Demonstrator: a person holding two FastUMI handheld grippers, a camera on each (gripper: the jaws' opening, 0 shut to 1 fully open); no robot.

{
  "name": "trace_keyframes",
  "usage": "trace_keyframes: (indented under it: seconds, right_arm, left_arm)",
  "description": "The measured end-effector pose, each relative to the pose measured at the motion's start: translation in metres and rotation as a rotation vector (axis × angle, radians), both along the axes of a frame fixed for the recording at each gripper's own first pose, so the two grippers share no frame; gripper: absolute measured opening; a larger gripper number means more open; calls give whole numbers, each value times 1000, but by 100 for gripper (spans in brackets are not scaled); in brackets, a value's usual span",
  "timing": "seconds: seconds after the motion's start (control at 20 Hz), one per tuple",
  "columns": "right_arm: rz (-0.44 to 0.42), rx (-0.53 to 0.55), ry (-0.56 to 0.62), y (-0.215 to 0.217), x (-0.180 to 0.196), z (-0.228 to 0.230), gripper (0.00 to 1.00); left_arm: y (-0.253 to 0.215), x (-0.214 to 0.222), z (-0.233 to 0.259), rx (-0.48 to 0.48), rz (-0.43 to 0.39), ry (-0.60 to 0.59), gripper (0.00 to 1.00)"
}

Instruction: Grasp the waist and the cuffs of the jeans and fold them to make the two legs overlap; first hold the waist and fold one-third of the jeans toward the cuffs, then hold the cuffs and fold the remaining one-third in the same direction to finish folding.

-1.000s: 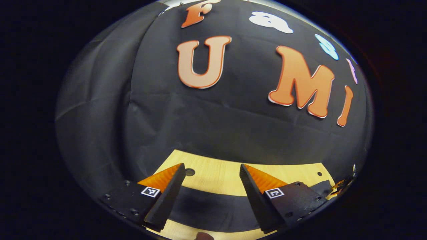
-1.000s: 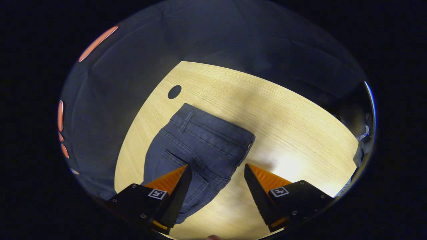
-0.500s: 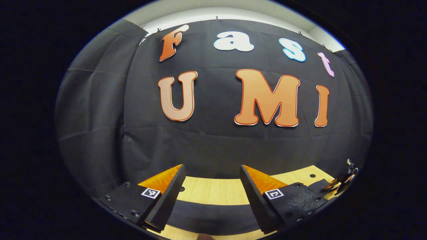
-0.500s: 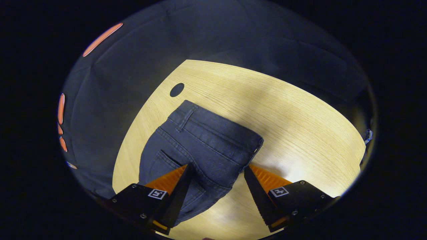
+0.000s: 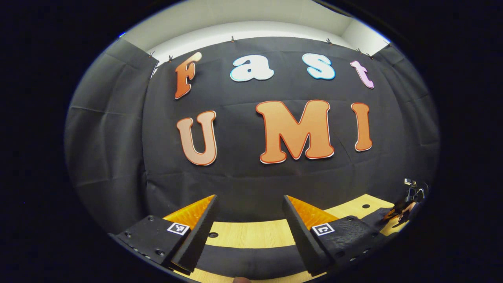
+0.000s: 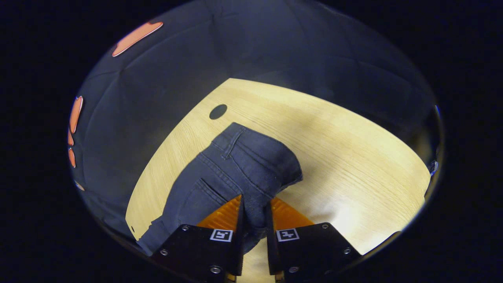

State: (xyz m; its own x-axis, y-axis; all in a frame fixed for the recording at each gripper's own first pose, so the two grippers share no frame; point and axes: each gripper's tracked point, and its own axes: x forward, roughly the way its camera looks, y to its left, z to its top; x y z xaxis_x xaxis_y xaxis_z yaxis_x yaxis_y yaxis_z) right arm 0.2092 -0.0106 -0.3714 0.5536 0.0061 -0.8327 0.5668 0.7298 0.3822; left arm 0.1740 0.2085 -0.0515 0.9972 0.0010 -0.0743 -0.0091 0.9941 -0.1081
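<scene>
Jeans (image 6: 235,165) lie on the wooden table (image 6: 346,157) in your right gripper view, dark denim with the waist end toward the far side, near a round dark hole (image 6: 218,111) in the tabletop. A belt loop and a back pocket show on the upper face. The waistband edge nearest your tool bunches upward into a fold instead of lying flat.

Your right gripper (image 6: 254,220) is clamped on that fabric: both orange-faced fingers (image 6: 224,216) have closed in on a pinch of denim just below the waistband, with cloth squeezed in the narrow gap between them. The rest of the garment trails off toward the lower left of that view, resting on the wood.

Your left gripper (image 5: 247,228) stands with its jaws wide apart and nothing between them. It points level toward the booth's black cloth wall (image 5: 243,181), with a strip of table (image 5: 251,236) below it and a dark band lying across that strip under the fingers; you cannot tell from this angle what that band is. At the far right edge of your left gripper view, another gripper (image 5: 408,198) sits low over the table, small and blurred.
</scene>
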Motion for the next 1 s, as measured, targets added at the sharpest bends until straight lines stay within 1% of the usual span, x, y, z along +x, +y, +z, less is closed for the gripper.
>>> trace_keyframes:
  seconds: [0.05,0.1,0.15,0.3,0.45,0.55,0.8,1.0]
  right_arm:
    - [-13,-22,-27,-1,0,12,26]
    - [-11,-38,-61,0,5,26,21]
    - [5,-56,-96,3,0,46,16]
    - [46,-167,-172,16,-7,94,16]
    - [112,-279,-235,44,1,132,16]
    - [174,-329,-289,61,4,161,15]
    - [348,-425,-405,131,-8,219,15]
    - [501,-531,-459,192,-17,239,15]
  left_arm:
    - [0,-2,-5,-12,-11,12,97]
    - [2,-6,-10,-19,-16,20,95]
    - [6,-10,-15,-25,-18,27,95]
    - [22,-19,-29,-54,-25,46,95]
    - [41,-26,-45,-92,-21,74,97]
    - [56,-31,-55,-107,-16,93,97]
    - [88,-38,-67,-118,-3,108,98]
    - [112,-41,-78,-140,14,126,98]
